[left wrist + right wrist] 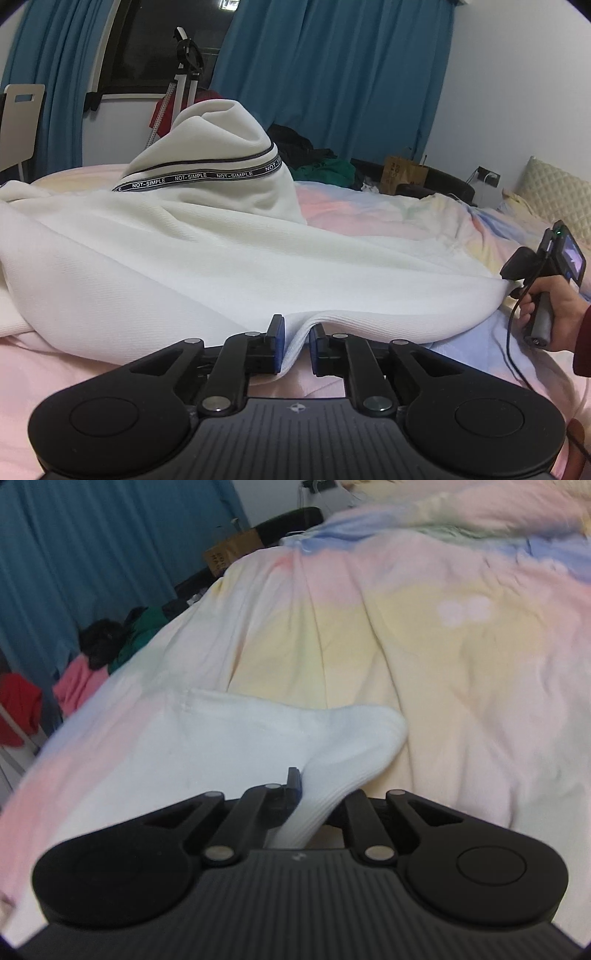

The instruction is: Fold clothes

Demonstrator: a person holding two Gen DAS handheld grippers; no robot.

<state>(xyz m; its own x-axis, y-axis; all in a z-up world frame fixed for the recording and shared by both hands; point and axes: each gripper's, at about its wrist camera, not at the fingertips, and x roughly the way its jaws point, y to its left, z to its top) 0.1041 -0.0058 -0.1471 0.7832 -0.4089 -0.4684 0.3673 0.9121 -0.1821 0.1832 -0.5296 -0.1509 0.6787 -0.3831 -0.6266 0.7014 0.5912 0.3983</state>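
A white garment (177,258) lies spread on the bed (388,210), over a pastel quilt. In the left wrist view its long axis runs side to side, from the far left edge of the view across to the right tongs (517,284) at the right. Its hood end (218,147) bunches up into a peak pointing away from the camera, with a black "NOT-SIMPLE" band (207,175) curving across it.

The near ribbed hem (295,339) dips into the left tongs (295,343). Their blue pads (279,343) stand a little apart with the fold of hem between them; how firmly they clench it cannot be told, though the cloth sits in the gap and both pads touch it.

The right tongs, held by the right hand (554,314), meet the garment's right corner. In the right wrist view a ribbed white edge (332,775) rises from between the right tongs (314,805), which grasp it; the rest of the cloth stretches away to the left across the quilt (443,646). This view is blurred.

Beyond the bed hang blue curtains (332,74), and dark and green clothes (317,162) lie heaped at the far edge.
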